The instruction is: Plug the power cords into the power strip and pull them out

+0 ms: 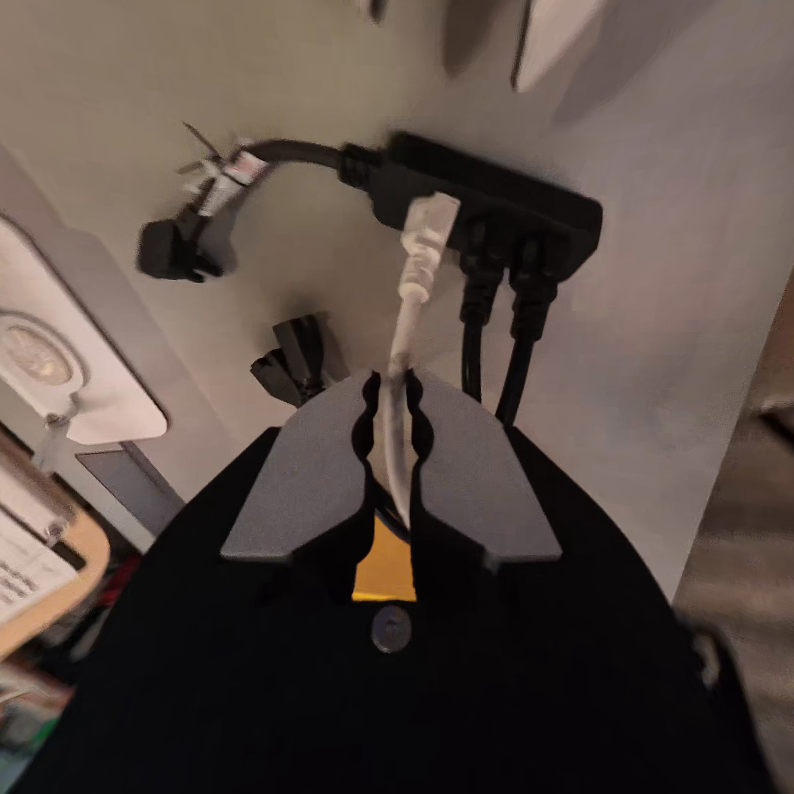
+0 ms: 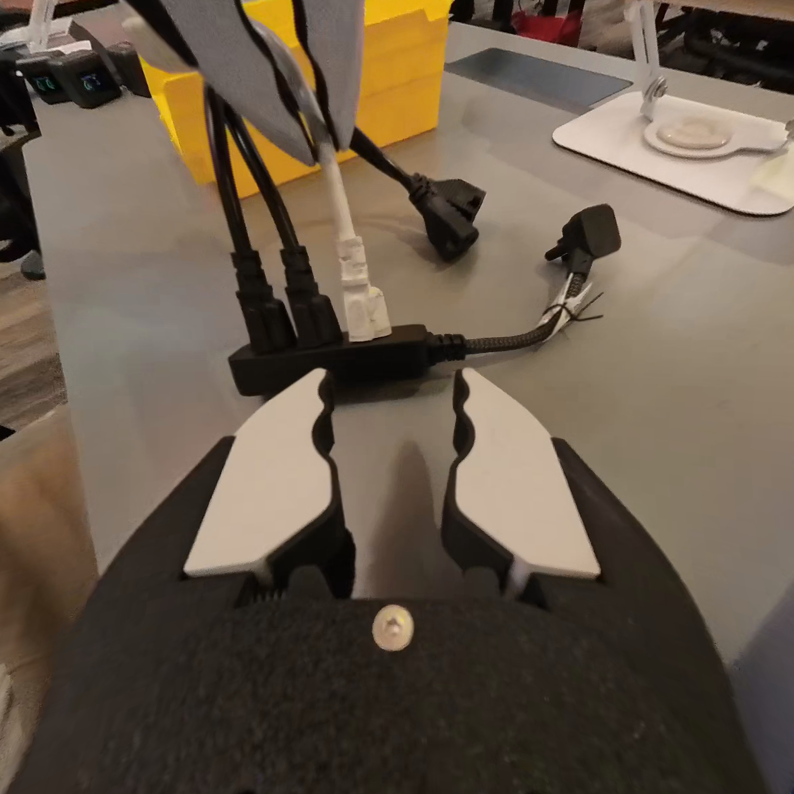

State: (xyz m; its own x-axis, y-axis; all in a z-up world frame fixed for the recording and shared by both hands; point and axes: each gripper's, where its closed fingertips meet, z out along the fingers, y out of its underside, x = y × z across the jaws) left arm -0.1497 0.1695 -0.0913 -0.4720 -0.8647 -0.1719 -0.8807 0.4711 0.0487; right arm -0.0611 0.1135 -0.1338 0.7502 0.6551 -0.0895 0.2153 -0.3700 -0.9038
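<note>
On grey table point(image 2: 601, 386): power strip point(image 2: 369, 356), yellow bin point(image 2: 399, 86) behind.

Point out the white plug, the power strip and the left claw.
white plug point(image 2: 361, 300), right wrist view: on its moulded body.
power strip point(image 2: 378, 354), right wrist view: on its black side wall.
left claw point(image 1: 393, 378), left wrist view: between its fingertips.

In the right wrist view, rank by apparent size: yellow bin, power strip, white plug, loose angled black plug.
1. Yellow bin, though partly hidden.
2. Power strip.
3. White plug and loose angled black plug: look alike; the black one lies farther off, so unranked.
</note>
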